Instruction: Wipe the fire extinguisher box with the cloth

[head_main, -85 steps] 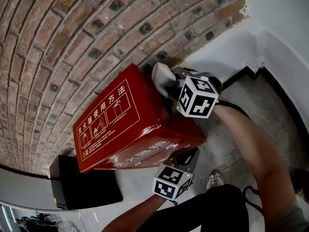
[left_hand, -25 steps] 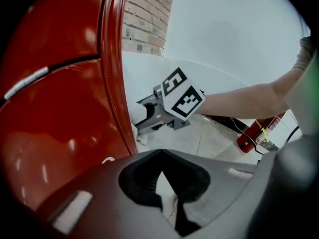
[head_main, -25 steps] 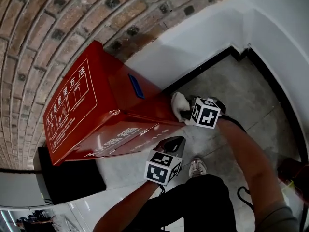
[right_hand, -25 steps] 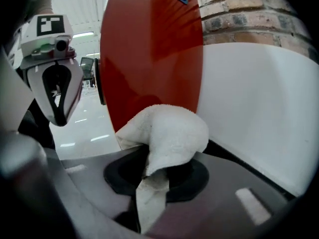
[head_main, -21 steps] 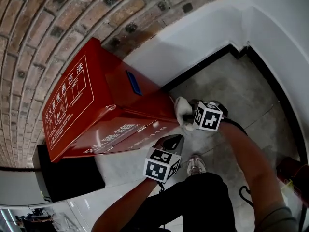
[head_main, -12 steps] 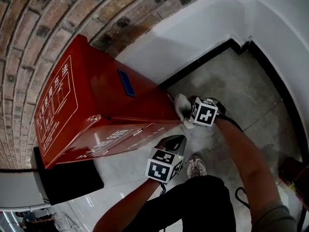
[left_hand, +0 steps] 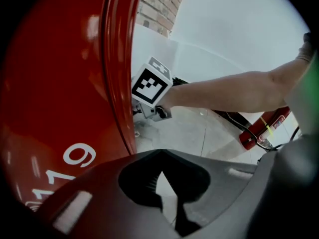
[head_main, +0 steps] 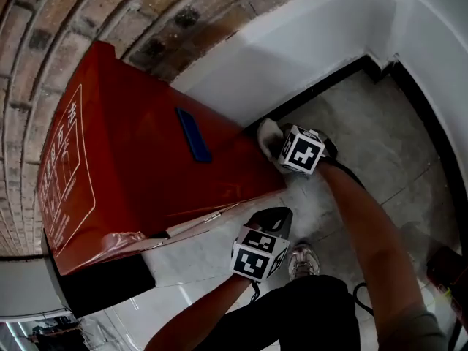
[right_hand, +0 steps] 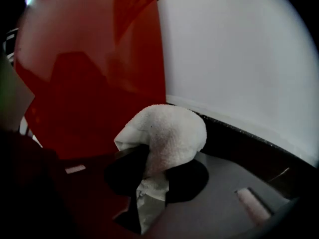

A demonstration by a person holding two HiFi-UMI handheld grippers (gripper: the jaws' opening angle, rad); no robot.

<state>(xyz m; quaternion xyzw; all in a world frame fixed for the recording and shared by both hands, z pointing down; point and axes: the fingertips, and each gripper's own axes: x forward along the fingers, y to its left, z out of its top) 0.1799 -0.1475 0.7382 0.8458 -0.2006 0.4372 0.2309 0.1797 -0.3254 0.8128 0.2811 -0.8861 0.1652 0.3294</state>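
Note:
The red fire extinguisher box [head_main: 139,167] leans tilted against the brick wall, white print on its face and a blue handle [head_main: 194,134] on its side. My right gripper [head_main: 278,142] is shut on a white cloth [head_main: 268,134], which it holds low at the box's right end, next to the wall's black skirting. In the right gripper view the bunched cloth [right_hand: 167,131] sits between the jaws of that gripper [right_hand: 149,171], with the red box [right_hand: 94,73] just behind. My left gripper [head_main: 276,215] is by the box's lower front corner; its jaws [left_hand: 158,156] meet, with nothing between them, beside the box [left_hand: 60,83].
A brick wall [head_main: 44,20] and a white wall [head_main: 292,42] with black skirting [head_main: 333,82] close off the back. A black block [head_main: 102,287] sits under the box's left end. On the grey floor are a red extinguisher [left_hand: 259,128], a cable [head_main: 358,295] and the person's shoe [head_main: 303,258].
Both grippers have sunk lower. The right one has carried the cloth down the box's right end toward the skirting. The view now shows more of the box's side with the blue handle.

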